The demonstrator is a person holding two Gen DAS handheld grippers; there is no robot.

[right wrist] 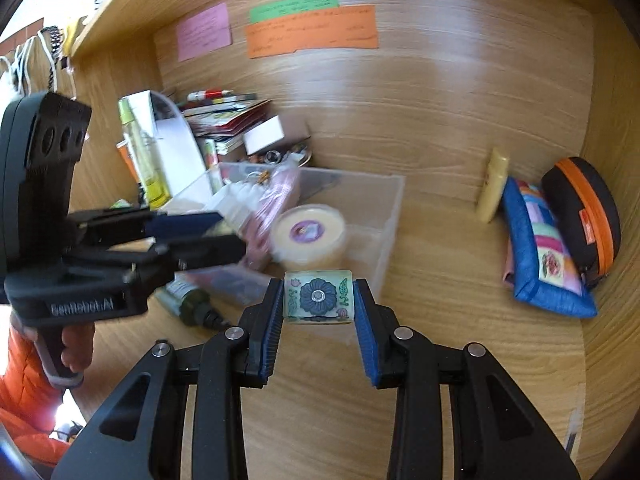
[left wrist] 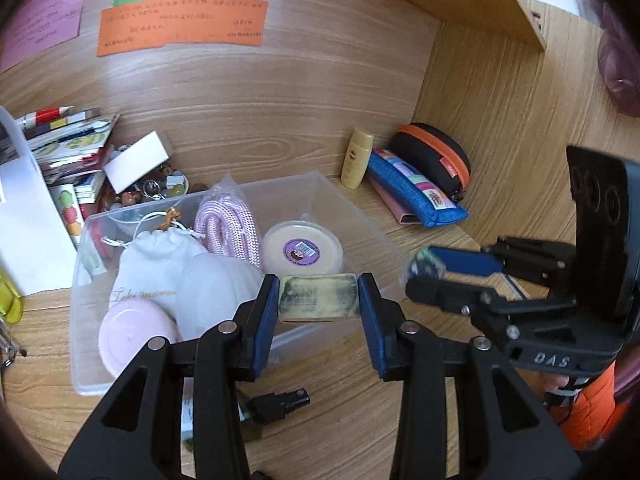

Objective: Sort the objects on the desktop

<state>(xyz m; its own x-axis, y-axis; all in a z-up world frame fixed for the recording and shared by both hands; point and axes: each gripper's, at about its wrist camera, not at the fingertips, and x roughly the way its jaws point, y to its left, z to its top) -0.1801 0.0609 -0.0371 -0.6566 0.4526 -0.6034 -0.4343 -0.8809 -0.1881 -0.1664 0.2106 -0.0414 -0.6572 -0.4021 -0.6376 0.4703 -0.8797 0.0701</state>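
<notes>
Nearest the left wrist camera, the left gripper [left wrist: 319,300] is clamped on a flat pale block [left wrist: 318,298] with dark smudges on its upper face; both blue pads press its short ends. The block hangs over the near right corner of the clear plastic bin [left wrist: 384,236], above the rim and not yet lowered in.

In the right wrist view, the right gripper [right wrist: 318,300] is closed on a small glassy tile with a blue flower print [right wrist: 318,297], one pad against each side. It is held clear of the desktop [right wrist: 440,280], in front of the bin's near corner.

On the desk just in front of the bin lies a dark green bottle with a black cap [right wrist: 196,306], not yet sorted.

Inside the bin, near to far: a pink round lid [left wrist: 136,332], a white drawstring pouch [left wrist: 160,268], a round cream tub with a purple label [left wrist: 302,250] and a coil of pink and white cord [left wrist: 226,226]. These count as placed.

Beyond the bin, to the right against the side wall, stand a yellow bottle [left wrist: 356,158], a blue patchwork pouch [left wrist: 416,190] and a black case with an orange zip [left wrist: 434,154]. To the left sits a heap of booklets and cards [left wrist: 68,140] with a white box [left wrist: 136,162] and a dish of small trinkets [left wrist: 160,188].

Assessment: the task appears to be about midway. Two items are in hand and awaiting deposit; the green bottle, the right-hand group and the left heap remain, if they are to be binned at all
</notes>
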